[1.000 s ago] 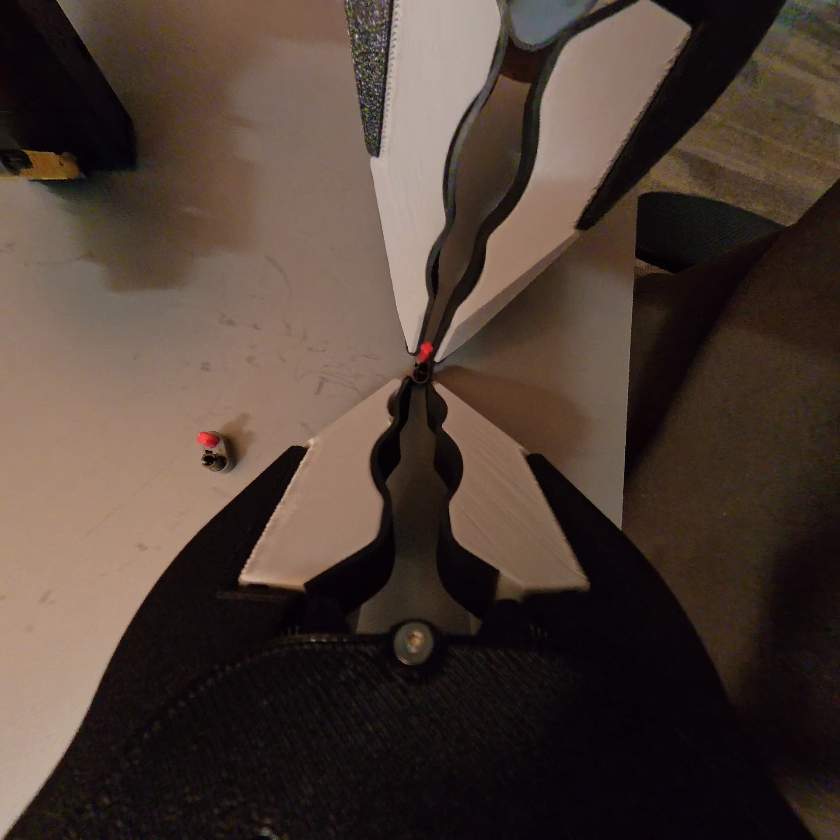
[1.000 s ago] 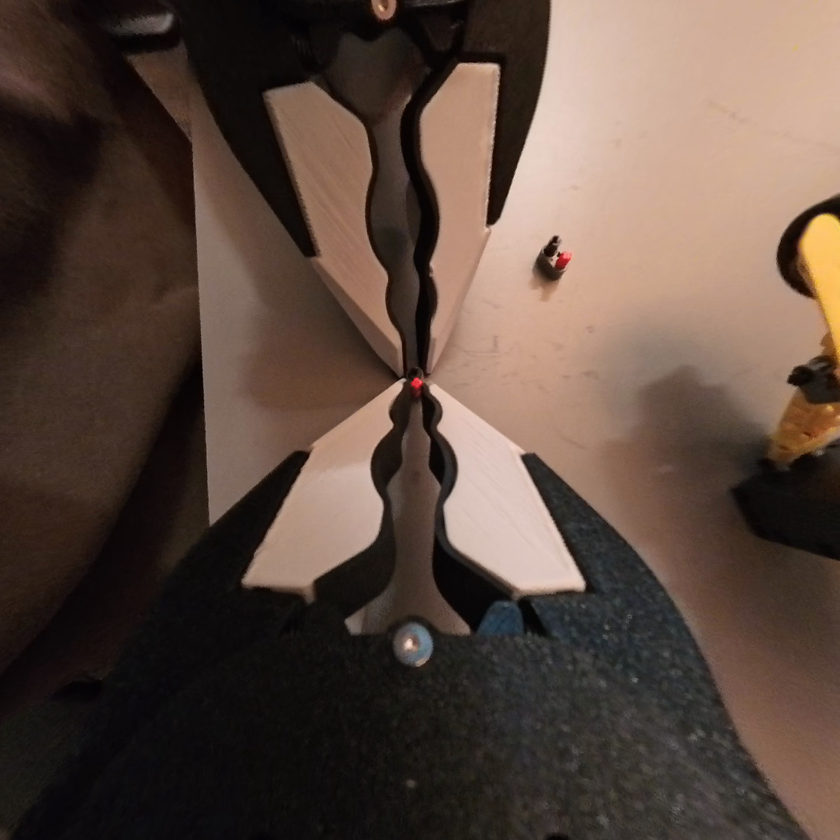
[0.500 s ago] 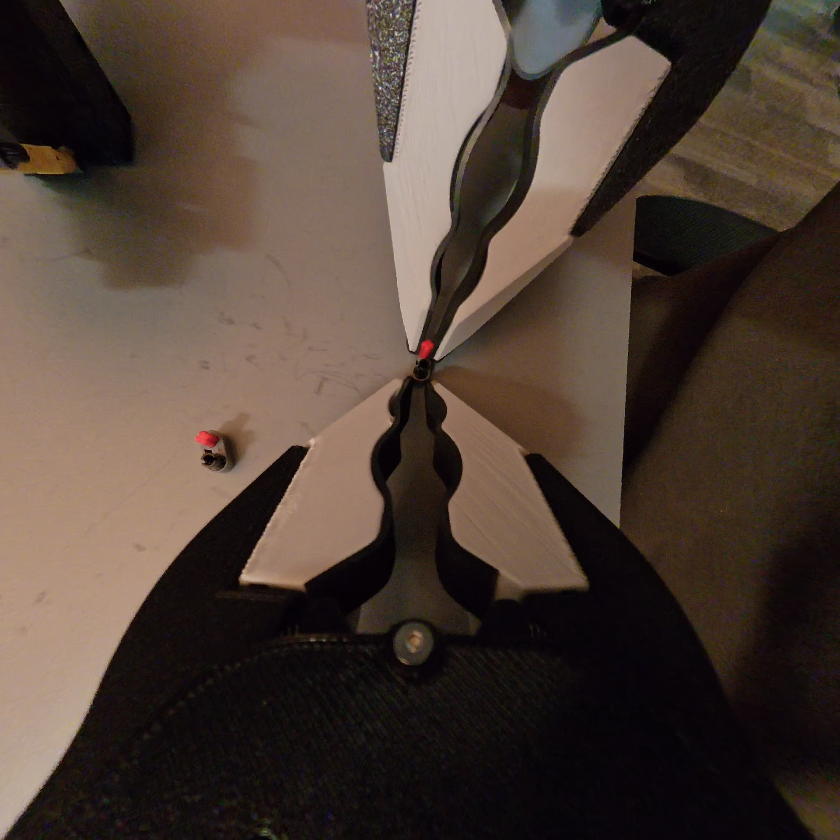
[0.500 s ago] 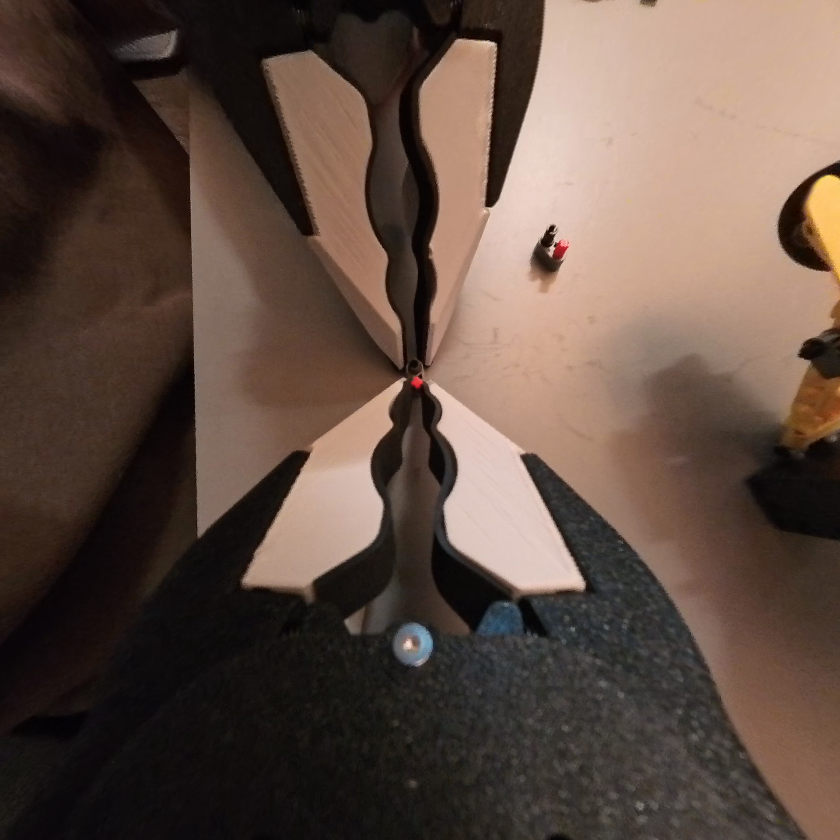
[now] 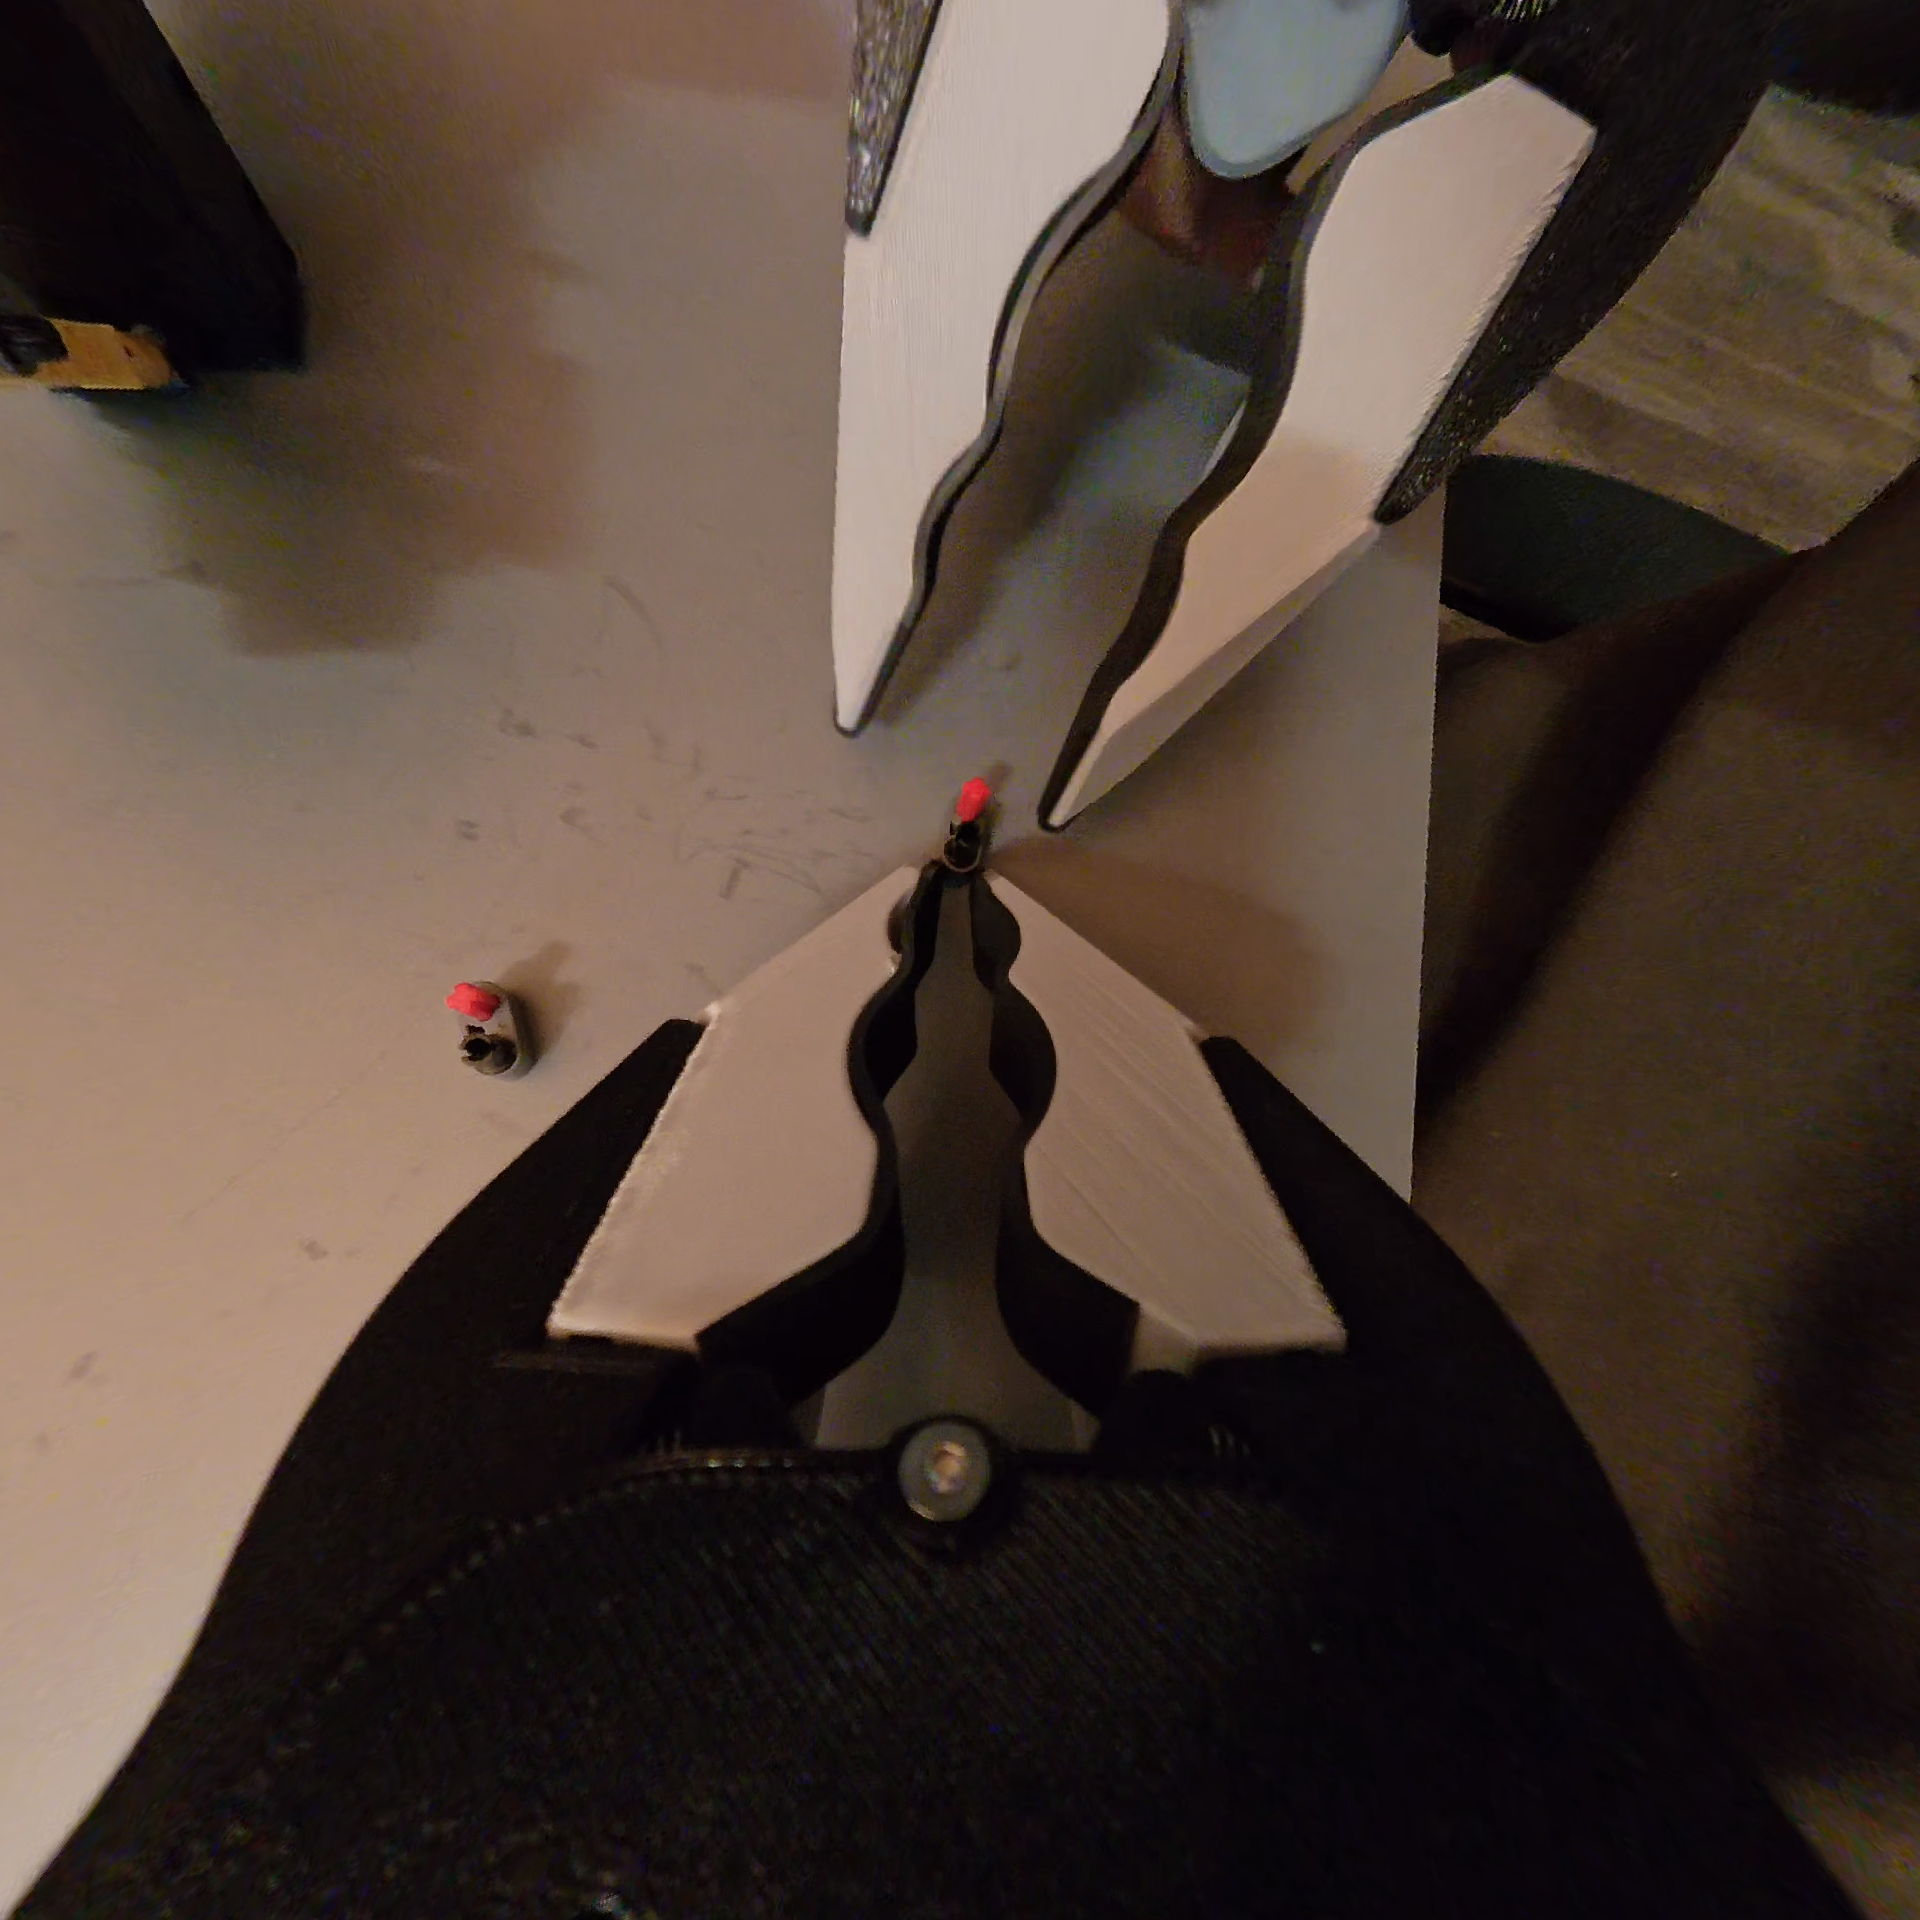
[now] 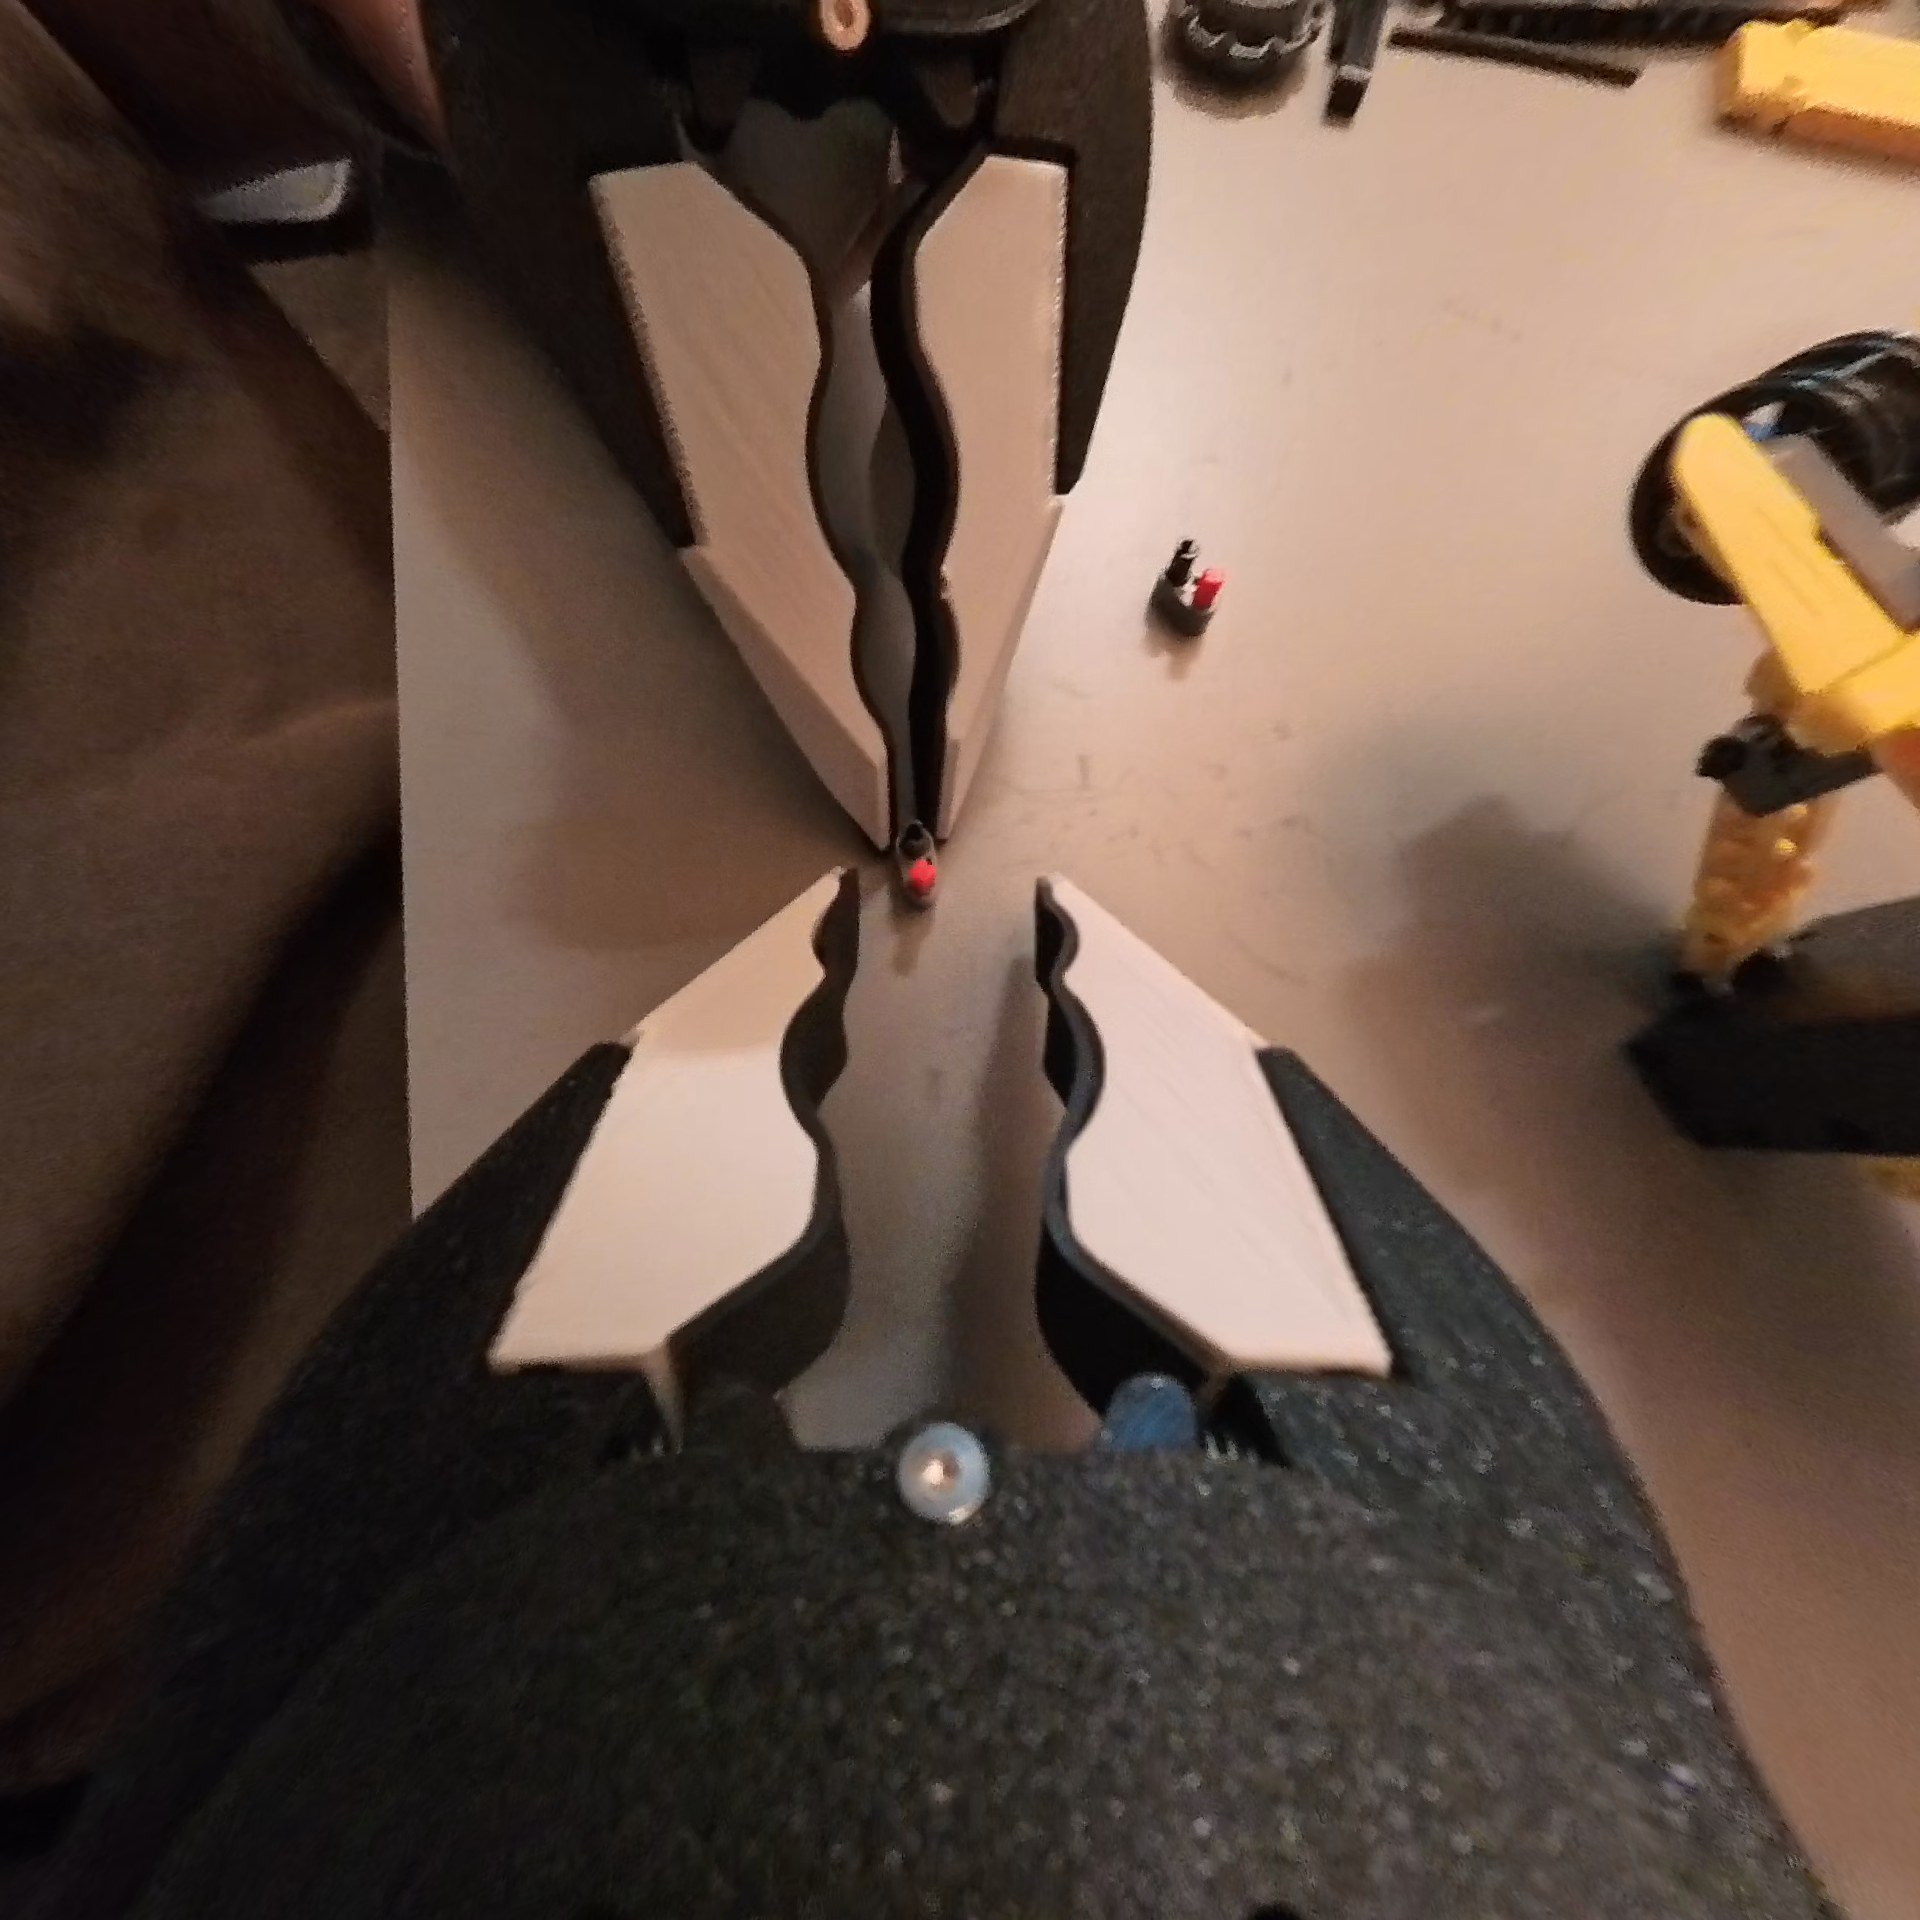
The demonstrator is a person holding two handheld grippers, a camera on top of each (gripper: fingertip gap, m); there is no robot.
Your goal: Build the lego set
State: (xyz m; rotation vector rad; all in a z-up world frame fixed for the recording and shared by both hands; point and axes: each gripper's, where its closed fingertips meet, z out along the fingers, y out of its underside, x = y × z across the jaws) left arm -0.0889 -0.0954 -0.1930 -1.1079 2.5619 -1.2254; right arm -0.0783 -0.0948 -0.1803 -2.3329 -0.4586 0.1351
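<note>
My left gripper (image 5: 951,881) is shut on a small black connector with a red pin (image 5: 968,821), held just above the white table (image 5: 364,727). My right gripper (image 6: 945,885) is open and empty, its fingertips (image 6: 844,885) on either side of that piece (image 6: 916,868) without touching it. In the left wrist view the right gripper (image 5: 956,769) comes in from the top with its jaws spread. In the right wrist view the left gripper (image 6: 914,826) comes in from the top, shut. A second small grey and black piece with a red pin (image 5: 488,1034) stands on the table; it also shows in the right wrist view (image 6: 1195,597).
A yellow and black brick-built model (image 6: 1766,644) stands on a black base at the right. More yellow and black parts (image 6: 1818,94) lie at the back. A dark box (image 5: 125,177) stands far left. The table edge (image 5: 1429,935) runs beside brown cloth. Both grippers' tips are close together, under 4 cm apart.
My right gripper has opened and let go of the red-pin piece, drawing back a little. My left gripper stays shut on the piece and has not moved.
</note>
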